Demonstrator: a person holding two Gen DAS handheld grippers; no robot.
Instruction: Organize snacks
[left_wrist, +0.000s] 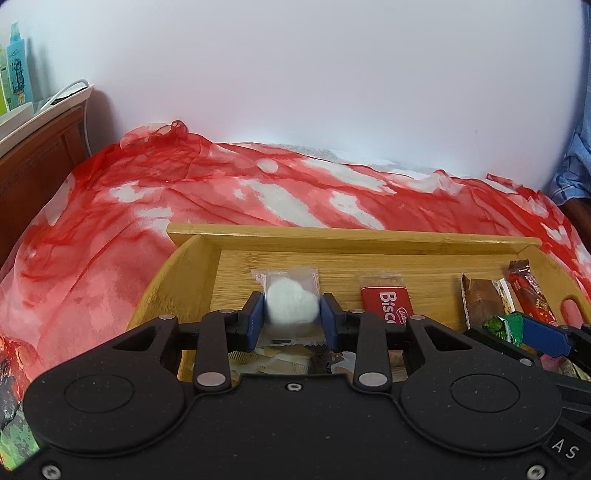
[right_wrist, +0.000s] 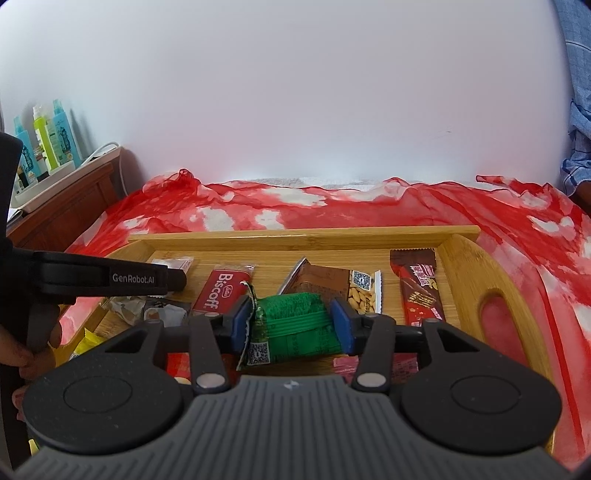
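L gripper (left_wrist: 291, 317) angled down over wooden tray (left_wrist: 354, 240), fingers pinching white puff snack (left_wrist: 292, 305), R gripper (right_wrist: 291, 325) tilted down, fingers flanking green packet (right_wrist: 295, 325), contact unclear

Red-and-white blotched sheer cloth (right_wrist: 332, 206) covers the bed. Honey-yellow bamboo tray (right_wrist: 303, 233) shows fine grain. Clear-wrapped white round sweet (left_wrist: 291, 304) sits between blue pads of the black left claw (left_wrist: 291, 317). Green foil snack packet (right_wrist: 295, 321) carries a black-and-white code square. Red Biscoff biscuit wrapper (right_wrist: 218, 291) bears white lettering. Dark brown chocolate bar wrapper (right_wrist: 419, 284) has red panels.
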